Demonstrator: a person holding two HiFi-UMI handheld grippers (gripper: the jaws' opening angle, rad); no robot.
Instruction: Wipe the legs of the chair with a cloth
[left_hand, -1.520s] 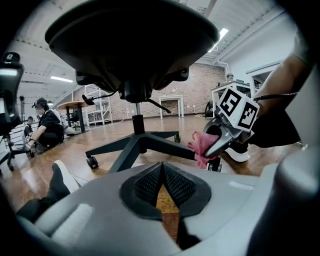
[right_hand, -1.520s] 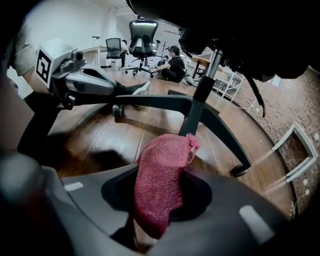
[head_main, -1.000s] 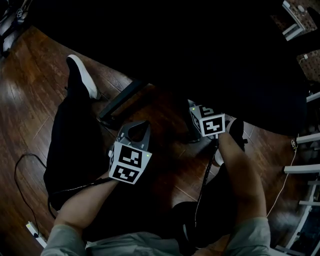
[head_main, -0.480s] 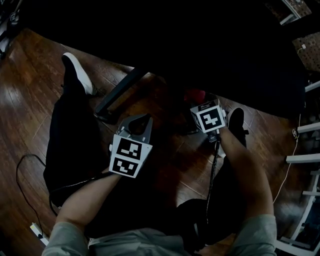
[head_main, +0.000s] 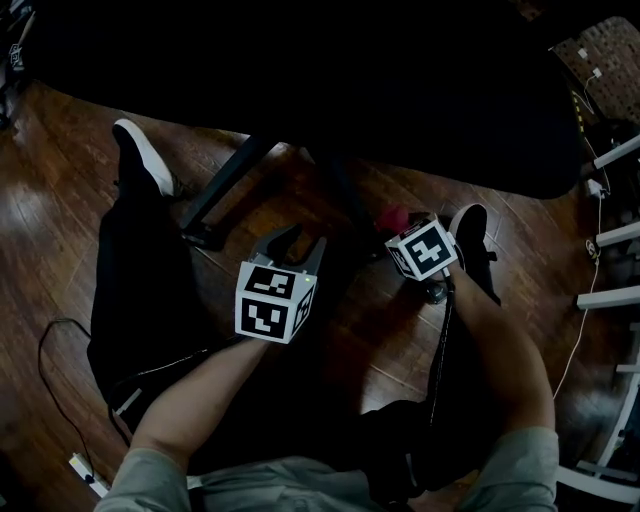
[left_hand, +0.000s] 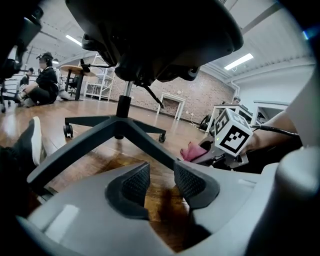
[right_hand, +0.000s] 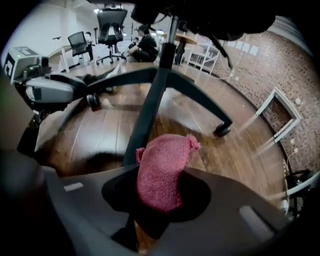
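A black office chair fills the top of the head view, its seat dark above the star base. One base leg (head_main: 218, 192) runs left and another (head_main: 345, 205) lies in the middle. My right gripper (head_main: 400, 228) is shut on a pink cloth (head_main: 393, 217) beside the middle leg, its jaws closing. In the right gripper view the cloth (right_hand: 162, 170) bulges between the jaws, just in front of that leg (right_hand: 147, 115). My left gripper (head_main: 303, 240) hangs between the two legs. Its jaws are opening, with nothing between the fingers (left_hand: 137, 182).
The person's black-trousered legs and white-soled shoes (head_main: 142, 155) (head_main: 473, 240) flank the chair base on the wooden floor. A cable (head_main: 45, 350) loops at the left. White racks (head_main: 610, 300) stand at the right. Far off, a person (left_hand: 45, 82) sits on the floor.
The left gripper's jaws have parted from shut and it has shifted a little right. The right gripper has tipped downward, bringing the pink cloth into view by the middle chair leg.
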